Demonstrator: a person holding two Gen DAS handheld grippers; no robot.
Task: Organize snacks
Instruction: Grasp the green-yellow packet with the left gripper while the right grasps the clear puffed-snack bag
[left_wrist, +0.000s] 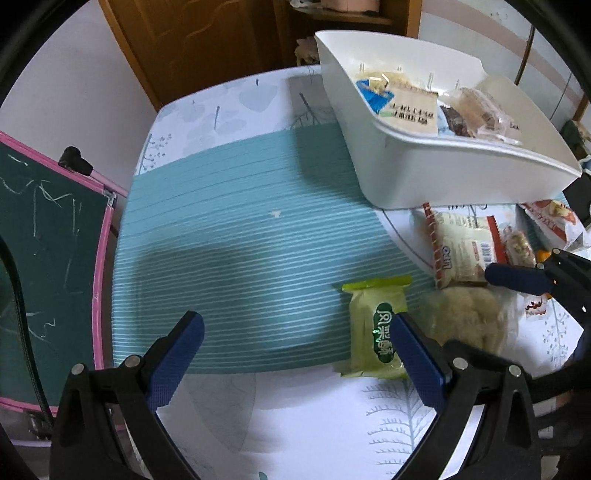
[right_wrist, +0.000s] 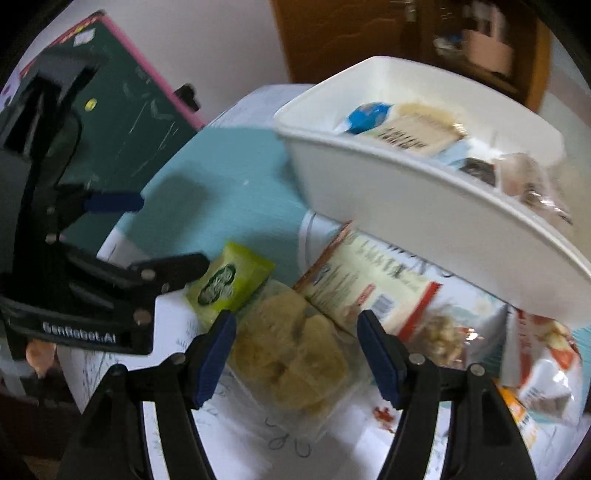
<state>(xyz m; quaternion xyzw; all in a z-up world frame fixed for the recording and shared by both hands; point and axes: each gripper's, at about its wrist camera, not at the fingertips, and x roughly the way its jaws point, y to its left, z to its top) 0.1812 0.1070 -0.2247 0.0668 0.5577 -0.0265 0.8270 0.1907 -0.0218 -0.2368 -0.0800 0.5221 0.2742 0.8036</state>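
two grippers hang over a table (left_wrist: 258, 229) spread with a teal striped and leaf-printed cloth, and several snack packets lie loose on it.

in the left wrist view, the left gripper (left_wrist: 295, 358) has its blue-padded jaws spread wide with nothing between them but cloth. its right finger (left_wrist: 417, 365) overlaps the green snack packet (left_wrist: 373, 328), which lies flat at the edge of the teal stripes; whether it touches the packet cannot be told. just right of that packet sits a clear bag of pale biscuits (left_wrist: 465, 317), and above it a cream packet with red edges (left_wrist: 461, 247). the white bin (left_wrist: 436, 177) stands at the far right of the table, with a few packets already inside. a blue finger of the right gripper (left_wrist: 517, 278) reaches in from the right edge. a green chalkboard with a pink frame (left_wrist: 48, 236) stands to the left of the table.

in the right wrist view, blurred, the right gripper (right_wrist: 297, 356) is part open, its jaws astride the clear bag of pale biscuits (right_wrist: 291, 354) without visibly pressing it. the green snack packet (right_wrist: 229, 284) lies just up-left, the cream packet with red edges (right_wrist: 369, 288) up-right, partly under the white bin (right_wrist: 424, 206). the left gripper (right_wrist: 110, 236) shows at the left, jaws apart.
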